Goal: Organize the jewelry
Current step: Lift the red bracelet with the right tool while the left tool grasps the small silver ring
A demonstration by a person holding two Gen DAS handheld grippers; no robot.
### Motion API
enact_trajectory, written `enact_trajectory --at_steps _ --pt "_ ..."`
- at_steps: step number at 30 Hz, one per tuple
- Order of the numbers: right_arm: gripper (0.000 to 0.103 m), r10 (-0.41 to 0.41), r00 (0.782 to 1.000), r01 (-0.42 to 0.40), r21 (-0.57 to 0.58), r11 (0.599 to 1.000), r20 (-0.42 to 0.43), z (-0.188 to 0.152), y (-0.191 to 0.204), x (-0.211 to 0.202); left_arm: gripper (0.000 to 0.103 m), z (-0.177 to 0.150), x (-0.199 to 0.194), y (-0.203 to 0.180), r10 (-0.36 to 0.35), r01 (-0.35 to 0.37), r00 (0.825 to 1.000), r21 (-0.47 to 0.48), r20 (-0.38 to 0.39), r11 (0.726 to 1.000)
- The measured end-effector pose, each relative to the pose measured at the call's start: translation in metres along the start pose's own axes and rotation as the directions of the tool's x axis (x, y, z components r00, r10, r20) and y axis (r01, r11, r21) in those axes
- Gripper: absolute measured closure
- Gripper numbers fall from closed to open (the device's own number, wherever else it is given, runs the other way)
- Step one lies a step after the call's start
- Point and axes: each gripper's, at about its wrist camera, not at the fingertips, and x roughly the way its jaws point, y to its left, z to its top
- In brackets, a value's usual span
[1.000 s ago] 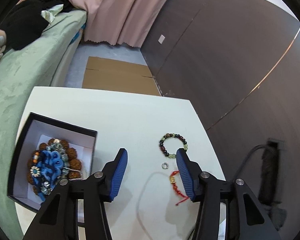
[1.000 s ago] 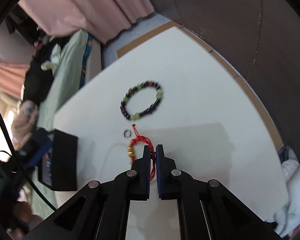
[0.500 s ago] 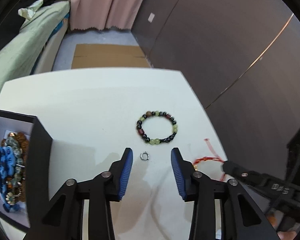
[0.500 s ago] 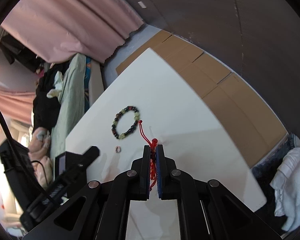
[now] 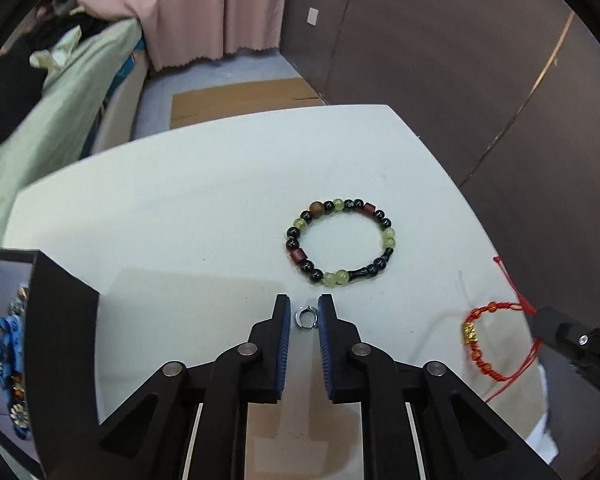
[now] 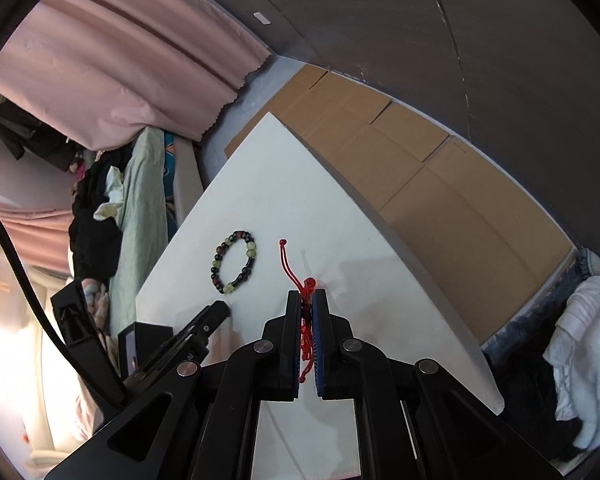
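A small silver ring [image 5: 306,317] lies on the white table [image 5: 180,208], between the fingertips of my left gripper [image 5: 305,312]. The jaws stand close on both sides of it, nearly shut. A beaded bracelet [image 5: 341,238] of black, green and red beads lies just beyond; it also shows in the right wrist view [image 6: 234,261]. My right gripper [image 6: 307,300] is shut on a red string bracelet [image 6: 305,320] with a gold charm [image 5: 469,333], lifted above the table. The black jewelry box [image 5: 40,340] at the left holds blue and brown pieces [image 5: 4,344].
A green-covered bed [image 5: 60,120] with dark clothes lies left of the table. Pink curtains [image 5: 220,8] hang behind. Flat cardboard [image 6: 400,168] lies on the floor by the dark wall. White cloth [image 6: 588,340] sits at the right.
My left gripper has moved right and down to the ring and narrowed its jaws around it. My right gripper has lifted the red string bracelet off the table.
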Motion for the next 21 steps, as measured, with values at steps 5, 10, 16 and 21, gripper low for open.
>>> enact_trajectory --at_steps 5,10,16,21 --pt "0.096 0.0 1.0 0.0 -0.006 1.0 -0.003 -0.003 0.002 0.001 0.093 -0.003 0.001 -0.012 0.062 -0.063 0.998 0.062 0.005 0.996" --pt "0.096 -0.003 1.0 0.003 -0.009 1.0 -0.006 -0.003 0.003 0.003 0.099 0.001 0.001 -0.004 0.042 -0.041 0.999 0.043 -0.018 0.998" --pt "0.096 0.059 0.998 -0.059 -0.029 0.998 0.019 -0.004 0.012 -0.001 0.099 0.006 -0.018 0.012 -0.048 0.048 0.999 -0.012 0.004 0.999" --pt "0.096 0.103 0.994 -0.101 -0.06 0.993 0.029 -0.008 0.026 0.0 0.099 0.009 -0.039 0.024 -0.107 0.109 0.994 -0.049 0.033 0.993"
